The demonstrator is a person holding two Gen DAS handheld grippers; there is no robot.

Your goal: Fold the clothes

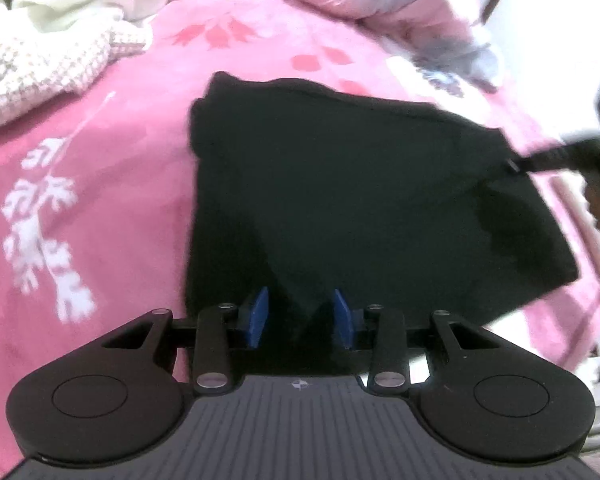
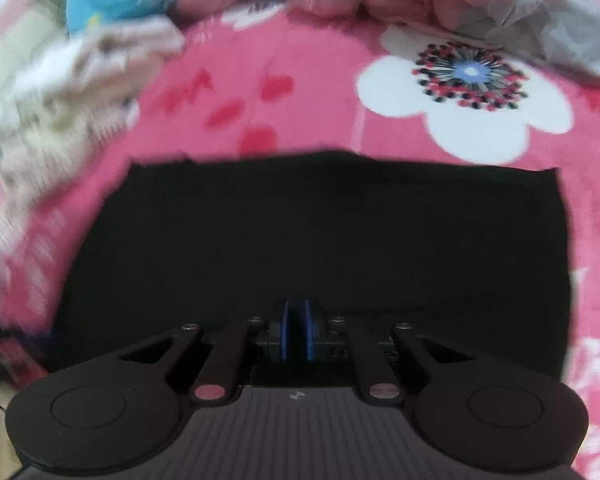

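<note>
Black garment (image 1: 360, 200) on pink floral bedsheet (image 1: 100, 200), bare sheet left and far.
Left gripper (image 1: 301, 318) parted, empty; right gripper (image 2: 296, 330) pinches its flat, rectangular cloth.

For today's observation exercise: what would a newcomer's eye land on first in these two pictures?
First, the black garment lying flat in the middle of the bright pink floral bedspread. Next, the big white flower print beyond its far right corner. Then the heap of pale clothes at the upper left.
</note>
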